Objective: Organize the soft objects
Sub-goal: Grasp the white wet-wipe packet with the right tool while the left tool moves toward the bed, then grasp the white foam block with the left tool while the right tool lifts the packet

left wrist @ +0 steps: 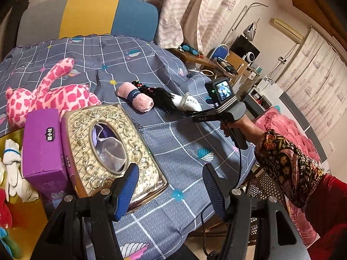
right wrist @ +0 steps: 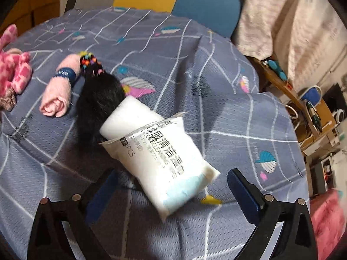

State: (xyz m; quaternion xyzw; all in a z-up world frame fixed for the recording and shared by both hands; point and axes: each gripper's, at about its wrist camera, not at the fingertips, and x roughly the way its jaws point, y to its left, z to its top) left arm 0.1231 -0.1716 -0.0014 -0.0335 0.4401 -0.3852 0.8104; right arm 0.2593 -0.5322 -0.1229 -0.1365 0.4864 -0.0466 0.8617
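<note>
A white wipes pack [right wrist: 161, 151] lies on the grey checked cloth [right wrist: 227, 112], its end on a black furry pom-pom [right wrist: 97, 101]. A rolled pink towel [right wrist: 60, 88] lies left of it. A pink spotted plush toy [left wrist: 47, 95] lies at the far left. My right gripper [right wrist: 173, 190] is open, its jaws on either side of the pack's near end. In the left wrist view the right gripper [left wrist: 190, 110] reaches to the pack [left wrist: 189, 104]. My left gripper [left wrist: 171, 186] is open and empty, above the cloth beside a gold tissue box [left wrist: 108, 147].
A purple box [left wrist: 43, 145] stands left of the tissue box. White gloves [left wrist: 13, 164] and small toys lie on a yellow surface at the left. A blue, yellow and grey chair back [left wrist: 86, 17] stands behind the table. A cluttered desk [left wrist: 227, 65] is on the right.
</note>
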